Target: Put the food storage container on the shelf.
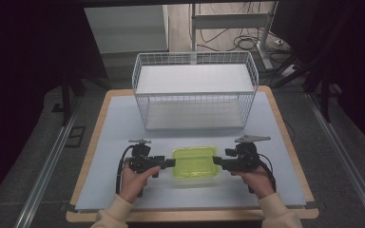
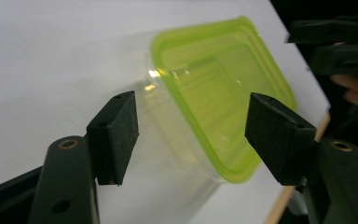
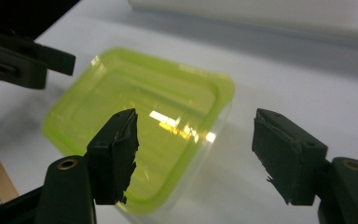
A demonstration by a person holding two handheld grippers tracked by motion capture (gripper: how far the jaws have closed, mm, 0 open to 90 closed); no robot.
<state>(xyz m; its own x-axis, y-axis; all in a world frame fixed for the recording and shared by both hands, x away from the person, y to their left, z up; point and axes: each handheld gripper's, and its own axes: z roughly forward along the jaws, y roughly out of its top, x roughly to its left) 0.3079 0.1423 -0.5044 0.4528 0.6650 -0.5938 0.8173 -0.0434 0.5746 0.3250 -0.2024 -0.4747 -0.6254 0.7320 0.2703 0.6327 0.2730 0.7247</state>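
A clear plastic container with a lime-green lid lies on the white table mat near the front. My left gripper is at its left end and my right gripper at its right end, each pointing inward at it. In the left gripper view the container lies just ahead, one corner reaching between the jaws of the open gripper. In the right gripper view the container likewise has a corner between the jaws of the open gripper. Neither gripper holds anything.
A white wire basket stands at the back of the mat, open at the top. The wooden table edge runs just behind my hands. The other gripper shows across the container, as does its counterpart.
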